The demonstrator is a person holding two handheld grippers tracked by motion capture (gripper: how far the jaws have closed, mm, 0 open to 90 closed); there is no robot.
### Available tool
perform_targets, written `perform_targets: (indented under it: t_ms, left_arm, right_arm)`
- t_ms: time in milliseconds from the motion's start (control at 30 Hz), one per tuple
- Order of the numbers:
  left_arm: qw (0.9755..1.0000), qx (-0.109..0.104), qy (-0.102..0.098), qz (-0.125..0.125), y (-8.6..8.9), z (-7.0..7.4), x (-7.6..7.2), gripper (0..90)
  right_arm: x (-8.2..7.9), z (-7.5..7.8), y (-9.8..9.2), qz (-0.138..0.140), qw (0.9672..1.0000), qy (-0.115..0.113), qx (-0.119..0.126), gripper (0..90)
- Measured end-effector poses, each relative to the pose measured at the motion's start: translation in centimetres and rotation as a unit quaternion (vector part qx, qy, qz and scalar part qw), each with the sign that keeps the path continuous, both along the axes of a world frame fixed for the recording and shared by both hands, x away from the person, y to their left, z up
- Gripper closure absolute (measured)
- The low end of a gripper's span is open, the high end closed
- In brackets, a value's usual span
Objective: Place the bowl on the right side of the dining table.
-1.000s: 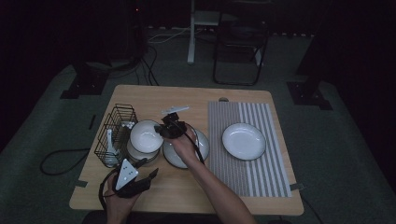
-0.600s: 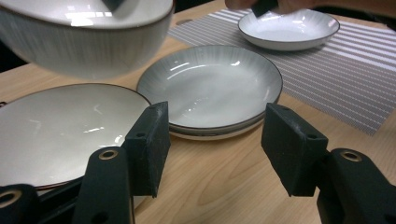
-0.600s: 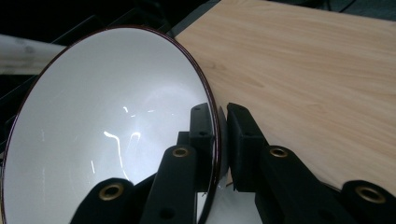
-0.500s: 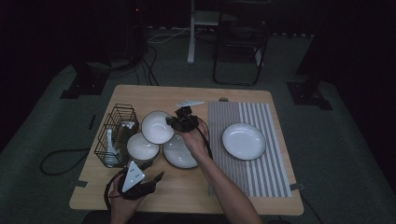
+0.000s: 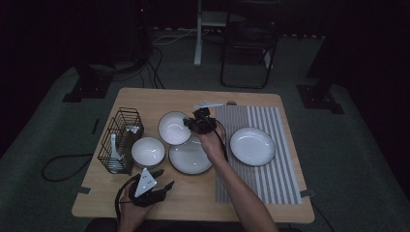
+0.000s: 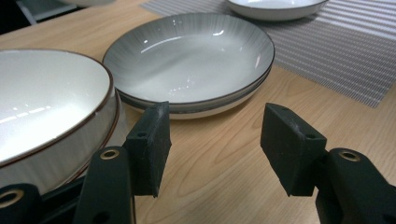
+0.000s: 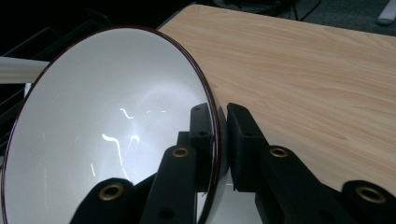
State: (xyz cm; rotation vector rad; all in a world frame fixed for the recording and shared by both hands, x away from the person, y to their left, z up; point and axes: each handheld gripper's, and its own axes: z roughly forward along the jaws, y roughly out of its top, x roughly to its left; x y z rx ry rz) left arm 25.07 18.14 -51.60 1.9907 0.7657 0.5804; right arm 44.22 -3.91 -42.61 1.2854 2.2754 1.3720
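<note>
Since a second ago we have carried the white bowl (image 5: 174,128) off the other bowl (image 5: 148,151) to just behind the grey plate (image 5: 190,156). Our right gripper (image 5: 192,123) is clamped on its rim, holding it tilted. Our left gripper (image 5: 160,177), nearer us than the grey plate, has its jaws apart and empty.

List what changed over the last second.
The right gripper, shut on a bowl's rim, lifted it off the other bowl and carried it toward the table's far side. The left gripper, open, sank slightly. The plates and rack stayed put.
</note>
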Motion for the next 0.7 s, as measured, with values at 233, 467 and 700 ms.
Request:
perform_targets:
  t_ms: [233, 467, 700]
  left_arm:
    - [0.9999, 0.003, 0.014, 0.006, 0.0, -1.1, 0.7, 44.2]
    - [0.9997, 0.004, 0.022, 0.005, -0.4, -1.6, 1.2, 44.2]
    - [0.9995, 0.006, 0.03, 0.005, -0.5, -2.1, 1.4, 44.2]
  right_arm:
    - [0.3, -0.1, -1.4, -0.013, 0.9999, -0.001, -0.001, 81.9]
    - [0.5, -0.4, -2.6, -0.027, 0.9996, 0.001, -0.003, 81.9]
    - [0.7, -0.6, -4.0, -0.04, 0.9992, -0.003, -0.01, 81.9]
